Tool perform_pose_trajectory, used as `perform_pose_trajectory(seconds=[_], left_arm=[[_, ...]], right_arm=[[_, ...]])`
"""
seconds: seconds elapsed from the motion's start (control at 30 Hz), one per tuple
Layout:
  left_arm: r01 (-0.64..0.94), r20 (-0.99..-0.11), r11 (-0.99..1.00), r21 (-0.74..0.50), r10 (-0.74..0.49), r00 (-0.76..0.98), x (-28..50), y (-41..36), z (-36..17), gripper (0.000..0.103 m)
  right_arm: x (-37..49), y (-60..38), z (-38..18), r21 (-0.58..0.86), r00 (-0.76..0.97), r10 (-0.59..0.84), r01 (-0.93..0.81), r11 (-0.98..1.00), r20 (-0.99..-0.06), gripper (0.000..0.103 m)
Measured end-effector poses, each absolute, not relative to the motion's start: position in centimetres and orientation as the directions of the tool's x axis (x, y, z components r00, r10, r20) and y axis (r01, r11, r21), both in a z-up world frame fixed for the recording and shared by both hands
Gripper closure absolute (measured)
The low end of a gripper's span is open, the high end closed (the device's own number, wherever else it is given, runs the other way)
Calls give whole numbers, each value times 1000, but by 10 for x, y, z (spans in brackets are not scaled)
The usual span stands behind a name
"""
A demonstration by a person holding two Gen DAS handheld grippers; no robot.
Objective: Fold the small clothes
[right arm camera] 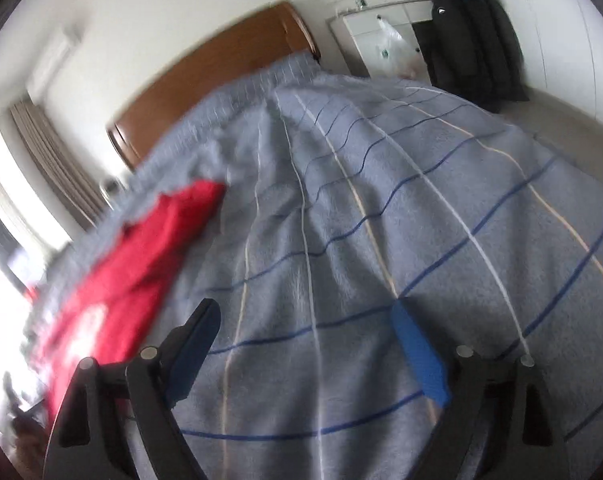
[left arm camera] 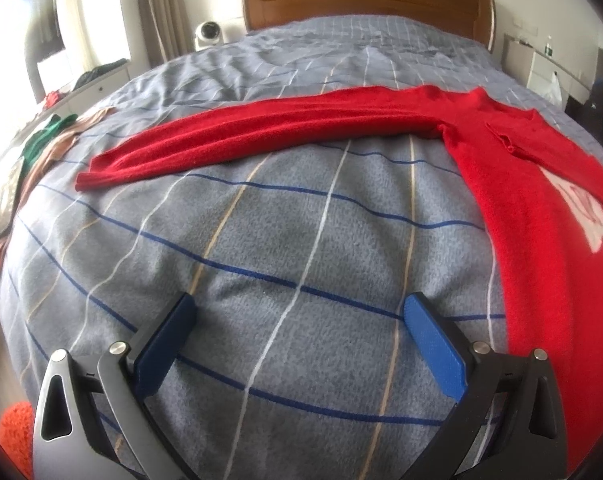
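Observation:
A red knit sweater [left arm camera: 513,184] with a white print lies flat on the grey-blue checked bedspread [left arm camera: 301,240]. Its long sleeve [left arm camera: 237,136] stretches out to the left across the bed. My left gripper [left arm camera: 299,308] is open and empty, hovering over bare bedspread just left of the sweater's body. In the right wrist view, which is blurred, the sweater [right arm camera: 125,264] lies to the left. My right gripper [right arm camera: 305,312] is open and empty over the bedspread [right arm camera: 381,220], to the right of the sweater.
Green and tan clothes [left arm camera: 41,148] lie at the bed's left edge. An orange fuzzy item [left arm camera: 15,436] shows at the lower left. A wooden headboard [left arm camera: 365,0] stands at the far end. A dark jacket [right arm camera: 473,36] hangs near a white cabinet [right arm camera: 381,36].

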State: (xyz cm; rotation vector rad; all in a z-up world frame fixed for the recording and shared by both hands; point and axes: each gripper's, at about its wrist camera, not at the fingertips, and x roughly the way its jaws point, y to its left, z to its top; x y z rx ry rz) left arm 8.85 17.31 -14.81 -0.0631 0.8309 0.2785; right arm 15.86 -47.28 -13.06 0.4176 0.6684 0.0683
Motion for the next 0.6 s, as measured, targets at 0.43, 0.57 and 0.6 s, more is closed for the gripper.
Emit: perform_pose_trajectory(seconds=[0.43, 0.57, 0.6], left_arm=[[-232, -778, 972, -41, 115, 617, 92, 186, -123, 0], [-299, -744, 943, -143, 97, 661, 102, 240, -82, 0], [-344, -746, 924, -165, 111, 656, 107, 264, -75, 0]], right_arm=[[156, -464, -138, 346, 784, 168, 63, 936, -597, 12], [154, -466, -138, 354, 786, 177, 57, 933, -593, 11], [153, -466, -138, 358, 787, 180, 55, 932, -591, 11]])
